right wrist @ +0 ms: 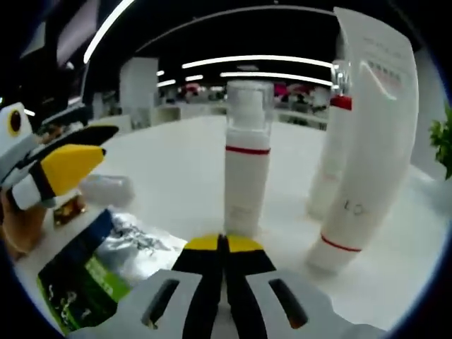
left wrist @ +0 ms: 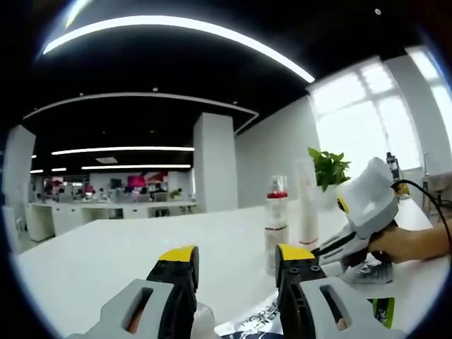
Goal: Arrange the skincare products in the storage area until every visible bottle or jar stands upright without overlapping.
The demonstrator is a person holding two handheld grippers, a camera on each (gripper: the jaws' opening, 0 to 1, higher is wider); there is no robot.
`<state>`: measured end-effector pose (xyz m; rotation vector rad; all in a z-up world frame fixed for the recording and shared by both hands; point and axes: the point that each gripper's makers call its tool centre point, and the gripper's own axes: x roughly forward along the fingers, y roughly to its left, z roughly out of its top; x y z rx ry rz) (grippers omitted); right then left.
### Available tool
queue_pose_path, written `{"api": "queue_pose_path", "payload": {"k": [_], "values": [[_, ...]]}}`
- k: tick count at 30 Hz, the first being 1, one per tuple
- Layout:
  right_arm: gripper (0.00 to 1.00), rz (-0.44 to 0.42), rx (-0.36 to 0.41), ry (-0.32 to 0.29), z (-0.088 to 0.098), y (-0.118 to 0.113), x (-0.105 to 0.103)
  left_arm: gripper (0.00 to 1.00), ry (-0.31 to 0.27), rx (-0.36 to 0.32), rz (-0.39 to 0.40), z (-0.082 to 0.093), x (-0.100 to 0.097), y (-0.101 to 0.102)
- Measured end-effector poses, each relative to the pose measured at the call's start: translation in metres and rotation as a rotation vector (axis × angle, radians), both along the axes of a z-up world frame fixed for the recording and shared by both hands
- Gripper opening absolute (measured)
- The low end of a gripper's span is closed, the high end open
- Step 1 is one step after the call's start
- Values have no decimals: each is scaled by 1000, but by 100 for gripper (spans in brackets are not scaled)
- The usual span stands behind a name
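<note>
A white pump bottle (right wrist: 247, 166) with a clear cap and a red band stands upright just beyond my right gripper (right wrist: 224, 244), which is shut with nothing between its tips. To its right a tall white tube (right wrist: 367, 141) stands on its cap. Behind that is a red-capped bottle (right wrist: 334, 134). A small white jar (right wrist: 106, 189) lies near my left gripper (right wrist: 90, 148). In the left gripper view, my left gripper (left wrist: 236, 258) is open. The red-capped bottle (left wrist: 277, 215) and the tube (left wrist: 307, 205) stand beyond its right jaw. The right gripper (left wrist: 330, 248) is beside them.
A green and silver sachet (right wrist: 92, 272) lies flat on the white table (right wrist: 176, 162), with a small amber item (right wrist: 68, 209) beside it. A printed packet (left wrist: 256, 321) lies under my left jaws. A potted plant (left wrist: 328, 166) stands at the back. A hand (left wrist: 409, 244) holds the right gripper.
</note>
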<state>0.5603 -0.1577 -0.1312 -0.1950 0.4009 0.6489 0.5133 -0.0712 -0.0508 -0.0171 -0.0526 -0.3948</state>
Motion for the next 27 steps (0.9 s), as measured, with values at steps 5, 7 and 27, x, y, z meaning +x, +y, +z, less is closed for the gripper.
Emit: {"api": "queue_pose_path", "payload": {"k": [5, 7, 27], "values": [[0, -33, 8, -5, 2, -1, 7, 45, -1, -15, -5, 1, 0, 1], [0, -46, -3, -7, 1, -5, 9, 45, -2, -24, -10, 2, 0, 1], [0, -184, -106, -68, 3, -9, 45, 44, -25, -129, 13, 13, -4, 16]]}}
